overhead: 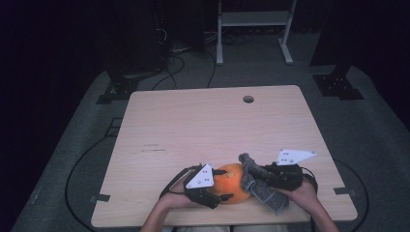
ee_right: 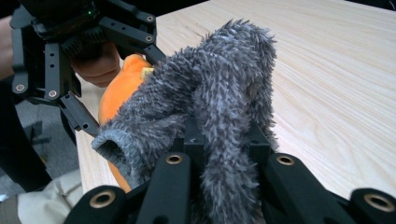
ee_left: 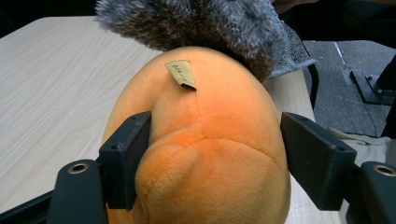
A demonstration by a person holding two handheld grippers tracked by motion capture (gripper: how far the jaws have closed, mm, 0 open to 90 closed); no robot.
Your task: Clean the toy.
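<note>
Table (overhead: 193,121), light wood, round hole (overhead: 248,99) near far edge; items sit at near edge, centre-right.

Item 1, L gripper (overhead: 220,192): in person's left hand (overhead: 174,199), grey three-cornered plate on top, cable looping behind. Jaws about half apart, clamped on plush from both sides. L gripper view: left pad dents the fabric; right pad sits at the plush's flank, contact there hard to judge.

Item 2, plush (overhead: 233,182): orange, rounded, soft, seam lines across top, small tan tag (ee_left: 181,73) on upper surface w/ print too small to read. Rests on table between the two grippers, near front edge. Touching sock on its right side.

Item 3, sock (overhead: 256,182): grey, fuzzy; its open cuff (ee_right: 109,144) faces the right gripper's camera. Draped against and partly over plush top; lower end trails toward table's front edge. Interior of cuff dark, contents can't be told.

Item 4, R gripper (overhead: 255,175): in person's right hand (overhead: 303,192), plate on top. Jaws nearly together, pinching a fold of sock; R gripper view shows fur bunched between jaws.

Containers: sock is the sole open-mouthed item; plush is outside it, alongside.
</note>
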